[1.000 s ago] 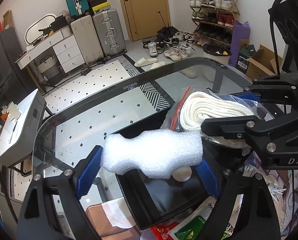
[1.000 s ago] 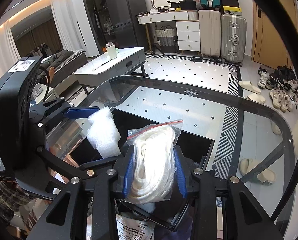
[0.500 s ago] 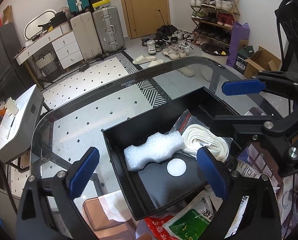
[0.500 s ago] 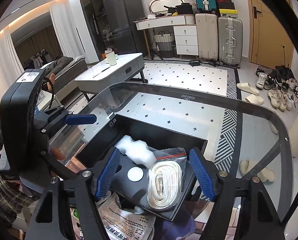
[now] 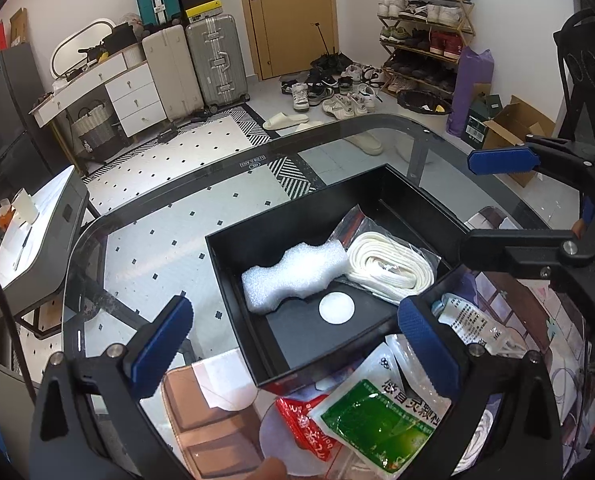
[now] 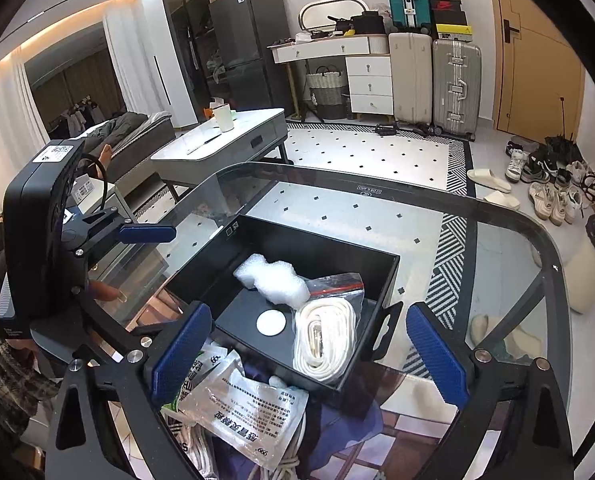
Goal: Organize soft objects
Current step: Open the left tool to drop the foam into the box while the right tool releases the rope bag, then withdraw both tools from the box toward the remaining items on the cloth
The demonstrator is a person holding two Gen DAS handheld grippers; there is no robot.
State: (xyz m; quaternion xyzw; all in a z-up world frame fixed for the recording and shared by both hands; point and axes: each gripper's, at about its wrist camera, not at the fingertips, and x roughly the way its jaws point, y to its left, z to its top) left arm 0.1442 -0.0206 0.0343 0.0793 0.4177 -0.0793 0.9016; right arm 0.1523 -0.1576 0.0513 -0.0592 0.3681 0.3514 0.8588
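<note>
A: Inside the black box (image 5: 233, 280), the foam (image 5: 293, 276) and bagged cord (image 5: 389, 268) now lie side by side, dropped there a second ago.

B: Both claws, left (image 5: 297, 344) and right (image 6: 309, 348), are spread wide and empty, so the packets (image 6: 241, 412) beside the box come next.

The box (image 5: 233, 280) is black, with a white round sticker (image 5: 336, 309) on its floor. In it lie a white foam block (image 5: 293, 276) and cream-white coiled cord (image 5: 389, 268) in a clear bag with a red strip. Both grippers' pads (image 5: 161, 346) are blue on black frames. A green-and-white packet (image 5: 377, 420) lies beside a red one (image 5: 303, 422). The rug (image 6: 377, 152) is white with black diamonds and a striped black-and-white border.
</note>
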